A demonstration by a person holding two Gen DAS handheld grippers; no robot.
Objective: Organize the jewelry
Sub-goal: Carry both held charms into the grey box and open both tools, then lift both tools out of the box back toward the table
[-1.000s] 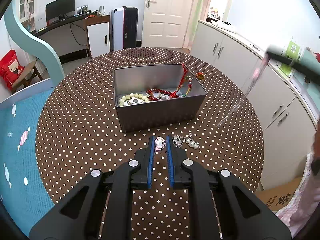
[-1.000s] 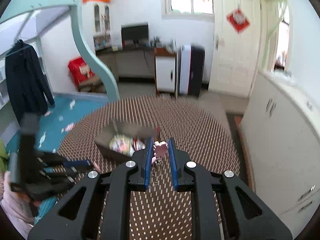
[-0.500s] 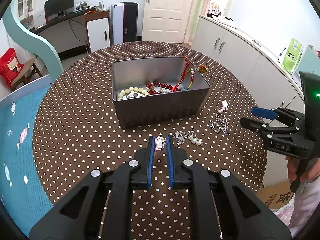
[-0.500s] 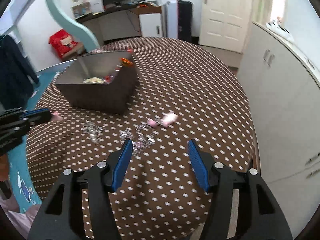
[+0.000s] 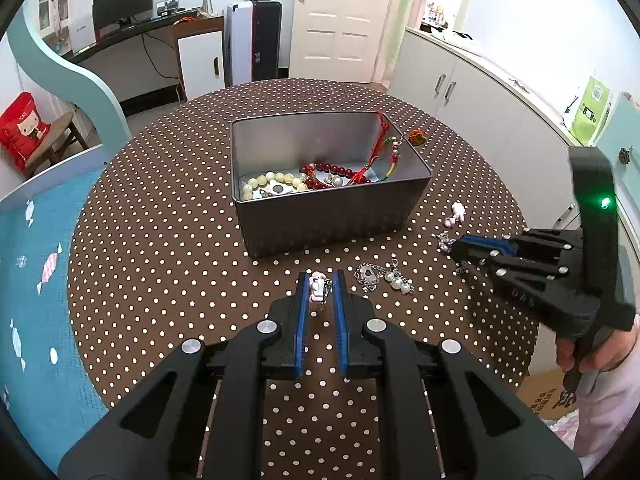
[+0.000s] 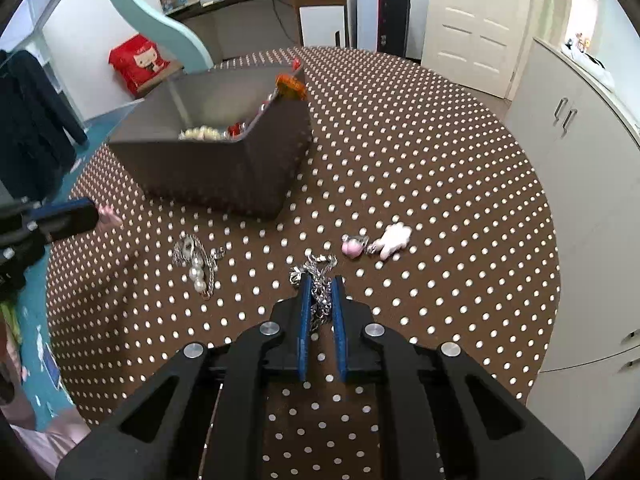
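A grey metal tin (image 5: 332,216) on the dotted table holds bead bracelets and a red cord; it also shows in the right wrist view (image 6: 224,176). My left gripper (image 5: 319,280) is shut on a small pink charm (image 5: 317,286) just in front of the tin. My right gripper (image 6: 319,284) is shut on a silver chain (image 6: 318,276) that lies on the table; it shows from the side in the left wrist view (image 5: 460,246). A pearl-and-silver piece (image 5: 384,276) and a pink-and-white charm (image 6: 380,240) lie loose on the table.
The round table with a brown dotted cloth (image 5: 160,240) drops off to white cabinets (image 6: 592,160) on the right and a teal rug (image 5: 32,260) on the left. A cardboard box (image 5: 548,396) stands by the table's right edge.
My right gripper came down from the air, dropped its pink charm and chain on the table while open, then moved in low and shut on the silver chain. My left gripper stayed put.
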